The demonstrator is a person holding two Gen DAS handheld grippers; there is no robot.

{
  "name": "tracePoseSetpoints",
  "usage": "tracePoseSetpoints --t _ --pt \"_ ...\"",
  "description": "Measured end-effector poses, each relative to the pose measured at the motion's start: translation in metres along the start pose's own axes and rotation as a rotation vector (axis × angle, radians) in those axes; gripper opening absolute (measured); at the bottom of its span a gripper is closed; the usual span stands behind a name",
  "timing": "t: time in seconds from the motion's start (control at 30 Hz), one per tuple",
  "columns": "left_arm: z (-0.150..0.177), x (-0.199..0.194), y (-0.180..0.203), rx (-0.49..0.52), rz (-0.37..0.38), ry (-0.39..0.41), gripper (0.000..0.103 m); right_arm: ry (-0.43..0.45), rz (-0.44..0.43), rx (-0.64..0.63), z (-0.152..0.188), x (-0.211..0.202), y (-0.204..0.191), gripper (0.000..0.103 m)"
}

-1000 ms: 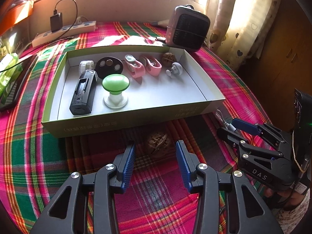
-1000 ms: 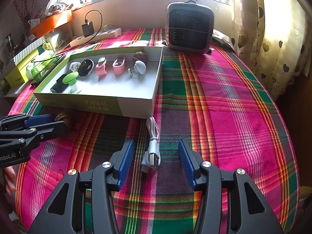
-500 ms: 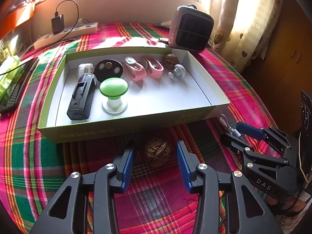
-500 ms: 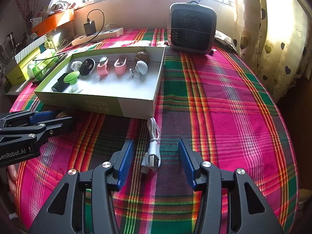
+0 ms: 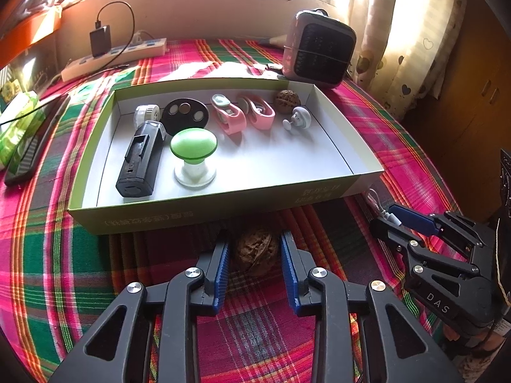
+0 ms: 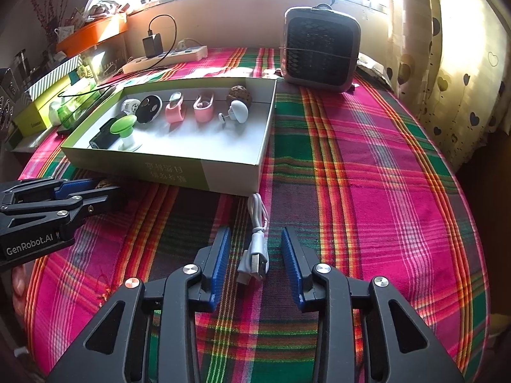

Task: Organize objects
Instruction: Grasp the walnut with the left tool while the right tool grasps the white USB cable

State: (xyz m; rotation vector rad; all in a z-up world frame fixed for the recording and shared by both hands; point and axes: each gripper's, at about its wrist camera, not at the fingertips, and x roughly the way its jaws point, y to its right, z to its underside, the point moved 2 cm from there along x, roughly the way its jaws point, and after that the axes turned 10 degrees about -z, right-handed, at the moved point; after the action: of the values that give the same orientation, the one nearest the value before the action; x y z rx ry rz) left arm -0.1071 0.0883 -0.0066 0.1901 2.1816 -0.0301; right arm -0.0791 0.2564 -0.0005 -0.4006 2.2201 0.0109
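Here, a walnut (image 5: 255, 250) is framed between the spread, unclenched fingers of the left gripper (image 5: 254, 266), just outside the box (image 5: 204, 212) at 6 o'clock. A cable (image 6: 255, 245) is bracketed, ungrasped, by the released right gripper (image 6: 255, 263).

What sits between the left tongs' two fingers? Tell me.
A walnut on the cloth, with small gaps to both fingers; the left wrist view shows it.
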Motion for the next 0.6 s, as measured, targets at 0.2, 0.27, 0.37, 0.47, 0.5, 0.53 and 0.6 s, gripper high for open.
tracePoseSetpoints --t 0.2,0.27,0.37,0.47,0.5,0.53,0.6 --pt "0.0001 0.0001 -0.0002 0.002 -0.003 0.002 0.028 -0.001 -0.007 -0.011 -0.0002 0.0002 -0.0023 0.019" --pt "0.0001 0.0002 -0.0001 0.002 -0.004 0.003 0.028 -0.001 -0.007 -0.012 -0.0001 0.0003 -0.0026 0.017" --pt "0.0 0.0002 -0.0003 0.005 -0.005 0.004 0.028 -0.001 -0.008 -0.012 -0.0002 0.0004 -0.0029 0.017" --pt "0.0 -0.0002 -0.0005 0.004 -0.005 0.005 0.028 -0.001 -0.008 -0.012 -0.0002 0.0003 -0.0031 0.017" --pt "0.0002 -0.0002 -0.0002 0.006 -0.006 0.005 0.028 -0.001 -0.008 -0.012 -0.0002 0.0003 -0.003 0.017" --pt "0.0003 -0.0003 -0.0002 0.006 -0.006 0.006 0.028 -0.001 -0.009 -0.012 -0.0002 0.0003 -0.0031 0.017" --pt "0.0004 -0.0009 -0.0003 0.01 -0.01 0.009 0.028 -0.001 -0.008 -0.012 -0.0001 0.0004 -0.0033 0.017"
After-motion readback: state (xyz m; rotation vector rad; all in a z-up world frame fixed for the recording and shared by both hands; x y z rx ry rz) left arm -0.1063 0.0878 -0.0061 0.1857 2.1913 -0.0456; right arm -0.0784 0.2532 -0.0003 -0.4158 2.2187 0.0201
